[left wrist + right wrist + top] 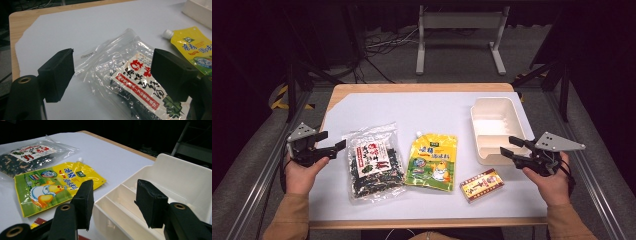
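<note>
Table (422,102): a wooden top under a white sheet; you stand at its near edge, forearms entering from below.

Left gripper (332,142): you hold it at the table's left edge, jaws pointing right toward the seaweed bag. In the left gripper view (112,72) its jaws stand wide apart with nothing between them but the bag's clear upper corner lying on the sheet beyond.

Right gripper (511,146): you hold it at the right side, jaws pointing left and set wide, gripping nothing. In the right gripper view (113,200) the jaws straddle the near wall of the tray without visibly touching it.

Seaweed bag (373,162): clear plastic with a red, white and black label and dark contents, lying flat, just right of your left gripper.

Yellow spout pouch (432,161): flat between the seaweed bag and the tray, white cap pointing away from you; its left edge is just beside the bag.

White tray (518,120): an open, divided container at the right, with nothing in it, directly in front of your right gripper.

Small red-and-yellow box (482,185): lies near the front edge, between the pouch and your right hand (552,182), just below the tray's near corner.

Beyond the table: a grey metal frame (459,37) and loose cables (377,45) on the dark floor.
</note>
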`<state>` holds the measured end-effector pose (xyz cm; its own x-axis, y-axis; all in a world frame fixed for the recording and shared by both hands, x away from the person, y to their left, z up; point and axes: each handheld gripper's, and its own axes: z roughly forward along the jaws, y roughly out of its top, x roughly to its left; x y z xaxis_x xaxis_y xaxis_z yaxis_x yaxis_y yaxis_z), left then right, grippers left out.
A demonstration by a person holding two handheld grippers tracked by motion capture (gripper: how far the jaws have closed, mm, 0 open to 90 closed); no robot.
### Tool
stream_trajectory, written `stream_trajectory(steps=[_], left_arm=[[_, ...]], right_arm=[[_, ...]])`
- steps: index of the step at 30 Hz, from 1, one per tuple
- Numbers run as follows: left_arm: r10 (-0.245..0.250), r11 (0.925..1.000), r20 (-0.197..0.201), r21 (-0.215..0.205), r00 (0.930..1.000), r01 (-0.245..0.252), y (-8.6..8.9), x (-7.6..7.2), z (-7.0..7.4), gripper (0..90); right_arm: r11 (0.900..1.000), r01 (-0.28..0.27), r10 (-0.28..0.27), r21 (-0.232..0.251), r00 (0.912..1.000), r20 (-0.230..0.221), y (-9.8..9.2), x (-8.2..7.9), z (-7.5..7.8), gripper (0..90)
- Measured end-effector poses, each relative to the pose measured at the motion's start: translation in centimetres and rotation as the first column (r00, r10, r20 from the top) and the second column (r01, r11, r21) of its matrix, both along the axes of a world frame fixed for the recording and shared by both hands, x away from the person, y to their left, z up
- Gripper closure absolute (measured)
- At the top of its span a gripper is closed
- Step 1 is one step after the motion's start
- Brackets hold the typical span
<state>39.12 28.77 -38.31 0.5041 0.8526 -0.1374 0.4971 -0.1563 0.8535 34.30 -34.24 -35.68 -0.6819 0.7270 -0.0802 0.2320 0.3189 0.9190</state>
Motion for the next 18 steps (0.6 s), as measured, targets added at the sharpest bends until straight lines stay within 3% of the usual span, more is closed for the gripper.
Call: stream_trajectory(steps=[3, 18], left_arm=[[0.002, 0.9996, -0.01, -0.027, 1.0, -0.003, 0.2, 0.6, 0.0, 20.5], [0.028, 0.9994, -0.008, -0.022, 0.9996, -0.028, 0.3, 2.9, -0.8, 22.6]], right_arm=[[1.0, 0.001, -0.001, -0.003, 1.0, -0.002, 0.0, -0.3, -0.1, 48.0], [1.0, 0.028, -0.028, 0.012, 0.9993, -0.025, -0.7, -1.5, -0.8, 46.7]])
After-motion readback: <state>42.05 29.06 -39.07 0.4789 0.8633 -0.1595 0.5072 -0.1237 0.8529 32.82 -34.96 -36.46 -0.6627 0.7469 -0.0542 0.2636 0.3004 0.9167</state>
